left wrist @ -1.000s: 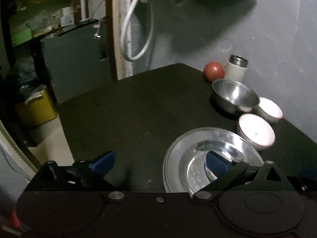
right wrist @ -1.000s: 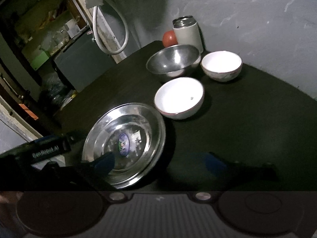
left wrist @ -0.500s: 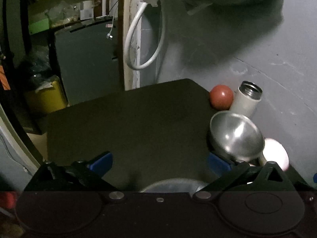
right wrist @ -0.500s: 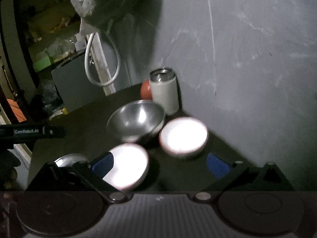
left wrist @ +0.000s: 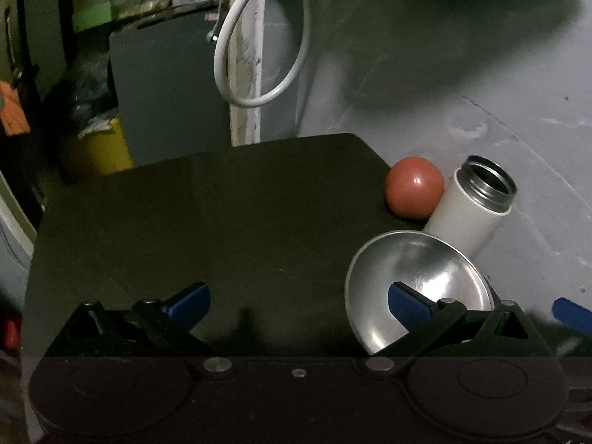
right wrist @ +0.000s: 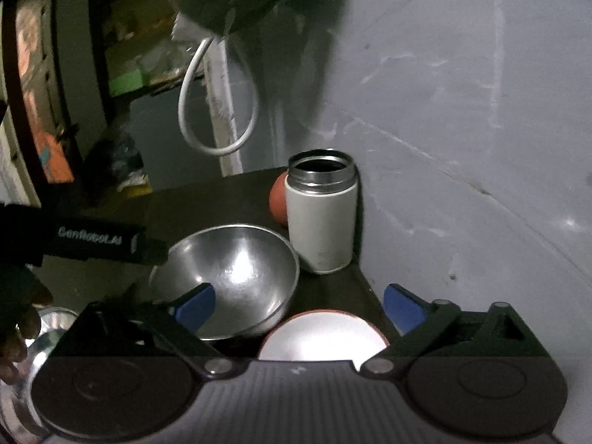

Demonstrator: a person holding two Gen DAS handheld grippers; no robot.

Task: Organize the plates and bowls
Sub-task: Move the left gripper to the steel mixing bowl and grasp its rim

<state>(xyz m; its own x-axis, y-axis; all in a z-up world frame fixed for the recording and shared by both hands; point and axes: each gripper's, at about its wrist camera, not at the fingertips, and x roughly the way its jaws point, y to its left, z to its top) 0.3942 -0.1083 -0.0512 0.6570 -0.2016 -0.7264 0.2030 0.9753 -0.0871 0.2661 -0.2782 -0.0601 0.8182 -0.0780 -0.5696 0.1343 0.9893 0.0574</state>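
Note:
A steel bowl (left wrist: 418, 288) (right wrist: 236, 273) stands on the dark table (left wrist: 222, 222) near the back wall. My left gripper (left wrist: 298, 303) is open, its right finger over the bowl's near side and its left finger over bare table. My right gripper (right wrist: 299, 305) is open too. A white bowl (right wrist: 322, 336) with a reddish rim lies low between its fingers, partly hidden by the gripper body. The right gripper's left pad overlaps the steel bowl. A steel plate (right wrist: 44, 329) shows at the lower left edge, beside a hand (right wrist: 18, 314).
A white flask (left wrist: 473, 207) (right wrist: 322, 218) with an open steel mouth and a red ball (left wrist: 414, 187) (right wrist: 277, 203) stand in the back corner against the grey wall (right wrist: 462, 148). A white hose loop (left wrist: 259, 55) hangs beyond the table's far edge.
Both grippers have moved forward toward the back wall. The steel plate has dropped out of the left view. The white bowl now lies between the right gripper's fingers.

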